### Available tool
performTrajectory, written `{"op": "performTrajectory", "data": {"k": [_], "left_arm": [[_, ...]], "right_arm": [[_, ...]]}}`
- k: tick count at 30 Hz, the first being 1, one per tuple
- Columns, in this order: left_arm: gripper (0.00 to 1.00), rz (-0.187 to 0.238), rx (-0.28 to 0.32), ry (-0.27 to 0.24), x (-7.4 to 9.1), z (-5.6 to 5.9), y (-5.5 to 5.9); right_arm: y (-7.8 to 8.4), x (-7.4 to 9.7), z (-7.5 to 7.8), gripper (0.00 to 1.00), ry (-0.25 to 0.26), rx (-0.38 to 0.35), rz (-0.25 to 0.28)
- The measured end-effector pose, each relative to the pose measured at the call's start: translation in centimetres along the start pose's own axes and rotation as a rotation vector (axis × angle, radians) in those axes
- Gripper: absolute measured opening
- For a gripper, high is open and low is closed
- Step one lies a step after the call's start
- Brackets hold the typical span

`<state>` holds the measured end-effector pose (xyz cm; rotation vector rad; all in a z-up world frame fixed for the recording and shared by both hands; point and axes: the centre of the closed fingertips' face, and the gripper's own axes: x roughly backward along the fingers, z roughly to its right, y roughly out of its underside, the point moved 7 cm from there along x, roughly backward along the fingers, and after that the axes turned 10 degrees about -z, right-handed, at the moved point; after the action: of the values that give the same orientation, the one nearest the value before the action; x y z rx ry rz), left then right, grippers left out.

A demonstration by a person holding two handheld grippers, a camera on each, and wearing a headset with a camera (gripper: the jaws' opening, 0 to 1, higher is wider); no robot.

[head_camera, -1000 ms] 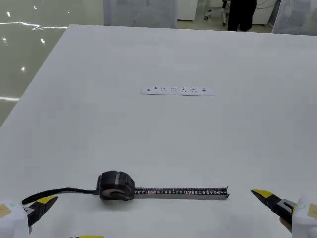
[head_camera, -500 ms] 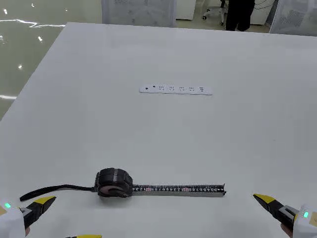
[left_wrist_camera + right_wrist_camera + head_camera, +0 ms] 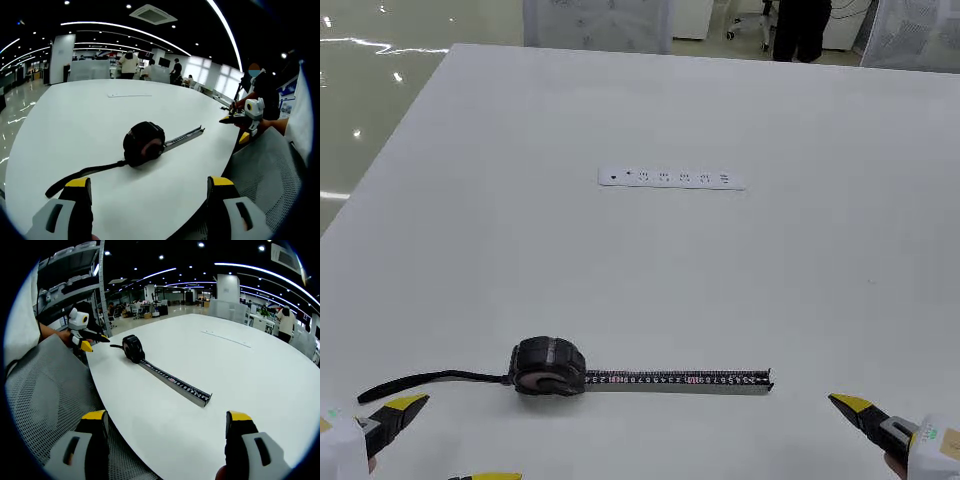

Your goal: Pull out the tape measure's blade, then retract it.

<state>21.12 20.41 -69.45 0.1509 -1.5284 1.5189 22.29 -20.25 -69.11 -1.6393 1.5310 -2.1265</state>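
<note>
Tape measure (image 3: 549,367) flat on table (image 3: 670,270), close to near edge, blade (image 3: 680,379) drawn out | left gripper (image 3: 149,184) released, empty, at near edge, left end | right gripper (image 3: 167,416) released, empty, at near edge, right end

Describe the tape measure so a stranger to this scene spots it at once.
On the white table, look near the front edge. The tape measure is a round black case, blade drawn out rightward, black strap trailing left, unlike the flat white strip farther back.
</note>
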Motion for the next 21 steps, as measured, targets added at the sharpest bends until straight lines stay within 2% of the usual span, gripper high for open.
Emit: {"op": "performTrajectory", "data": {"k": [21], "left_arm": [[0.92,-0.010,-0.020,-0.008,0.00,-0.10,0.10]], "right_arm": [[0.09,-0.30,-0.44,0.93,-0.023,0.011,-0.012]]}}
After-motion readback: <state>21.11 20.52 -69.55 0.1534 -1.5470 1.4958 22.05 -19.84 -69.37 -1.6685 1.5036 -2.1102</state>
